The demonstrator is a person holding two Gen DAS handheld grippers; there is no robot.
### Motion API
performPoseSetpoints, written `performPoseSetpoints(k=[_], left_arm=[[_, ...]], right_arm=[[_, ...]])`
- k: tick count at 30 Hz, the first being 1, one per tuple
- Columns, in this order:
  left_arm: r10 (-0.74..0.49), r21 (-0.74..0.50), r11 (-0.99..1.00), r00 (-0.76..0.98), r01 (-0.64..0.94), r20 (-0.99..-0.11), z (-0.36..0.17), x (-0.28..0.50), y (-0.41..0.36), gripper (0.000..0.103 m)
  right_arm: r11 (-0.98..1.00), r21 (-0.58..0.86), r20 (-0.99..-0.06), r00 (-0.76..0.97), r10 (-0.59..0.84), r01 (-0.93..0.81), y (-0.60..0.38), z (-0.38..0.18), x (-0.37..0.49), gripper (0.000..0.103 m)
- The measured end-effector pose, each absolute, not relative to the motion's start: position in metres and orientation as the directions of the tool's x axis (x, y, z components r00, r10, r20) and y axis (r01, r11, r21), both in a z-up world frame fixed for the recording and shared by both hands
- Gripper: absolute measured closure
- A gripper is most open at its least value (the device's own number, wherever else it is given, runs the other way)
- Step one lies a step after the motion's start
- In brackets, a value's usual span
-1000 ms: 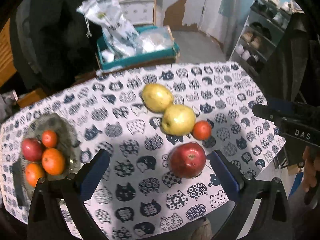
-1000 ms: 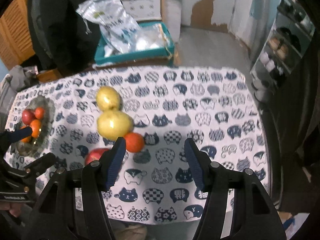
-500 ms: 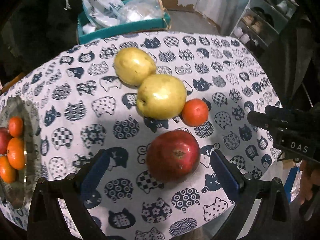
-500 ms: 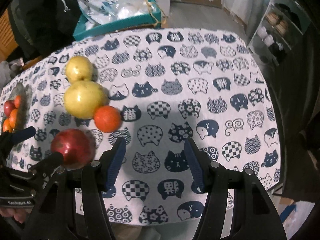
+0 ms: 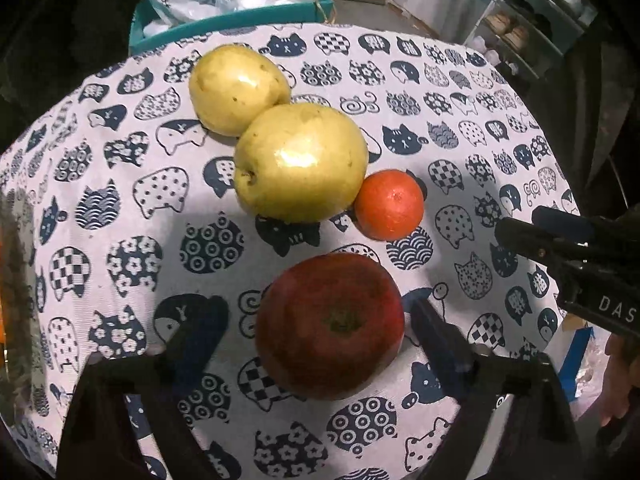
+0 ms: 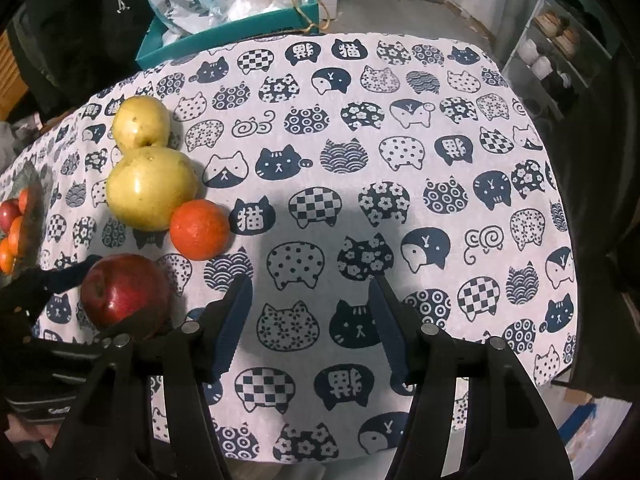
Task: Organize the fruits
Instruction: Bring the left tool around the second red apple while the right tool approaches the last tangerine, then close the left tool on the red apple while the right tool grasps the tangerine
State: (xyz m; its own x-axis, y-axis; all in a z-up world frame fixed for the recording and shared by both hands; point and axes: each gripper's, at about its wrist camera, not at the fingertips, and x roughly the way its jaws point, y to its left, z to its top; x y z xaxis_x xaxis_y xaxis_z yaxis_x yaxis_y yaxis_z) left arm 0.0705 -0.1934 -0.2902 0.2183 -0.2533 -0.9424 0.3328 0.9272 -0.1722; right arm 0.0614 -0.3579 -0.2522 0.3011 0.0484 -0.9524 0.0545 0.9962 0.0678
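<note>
A red apple (image 5: 330, 324) lies on the cat-print tablecloth (image 5: 120, 184), between the two open fingers of my left gripper (image 5: 316, 330); the fingers stand apart from its sides. Beyond it lie a small orange (image 5: 389, 204) and two yellow pears (image 5: 300, 162), (image 5: 238, 88), touching in a row. In the right wrist view the apple (image 6: 124, 290), orange (image 6: 199, 229) and pears (image 6: 150, 186) lie at the left. My right gripper (image 6: 310, 322) is open and empty over bare cloth. A plate of fruit (image 6: 16, 216) shows at the far left edge.
A teal box (image 6: 240, 26) with plastic bags stands behind the table's far edge. A shoe rack (image 6: 560, 36) stands at the right. The right gripper's body (image 5: 580, 264) shows at the right in the left wrist view. The table's near edge runs just under both grippers.
My left gripper has moved forward and down until the red apple lies between its open fingers. The right gripper has also come lower and closer to the cloth. No fruit has moved.
</note>
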Motion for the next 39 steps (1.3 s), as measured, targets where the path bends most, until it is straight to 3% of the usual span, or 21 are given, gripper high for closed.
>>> performPoseSetpoints(k=[3, 31, 36, 39], left_arm=[[-0.284, -0.21, 0.916, 0.184, 0.343, -0.941, -0.295, 0.07, -0.195, 0.029], [-0.222, -0.16, 0.958, 0.267, 0.236, -0.938, -0.28, 0.082, -0.131, 0.03], [-0.222, -0.159, 0.959, 0.274, 0.234, -0.936, -0.278, 0.082, -0.127, 0.03], [-0.223, -0.161, 0.959, 0.276, 0.231, -0.935, -0.277, 0.082, -0.126, 0.03]], right_arm=[[0.995, 0.084, -0.95, 0.305, 0.064, 0.051, -0.357, -0.253, 0.063, 0.042], [0.976, 0.199, -0.945, 0.245, 0.215, -0.089, -0.287, -0.303, 0.115, 0.042], [0.979, 0.181, -0.946, 0.254, 0.199, -0.092, -0.282, -0.305, 0.12, 0.055], [0.981, 0.174, -0.947, 0.26, 0.19, -0.085, -0.283, -0.304, 0.119, 0.058]])
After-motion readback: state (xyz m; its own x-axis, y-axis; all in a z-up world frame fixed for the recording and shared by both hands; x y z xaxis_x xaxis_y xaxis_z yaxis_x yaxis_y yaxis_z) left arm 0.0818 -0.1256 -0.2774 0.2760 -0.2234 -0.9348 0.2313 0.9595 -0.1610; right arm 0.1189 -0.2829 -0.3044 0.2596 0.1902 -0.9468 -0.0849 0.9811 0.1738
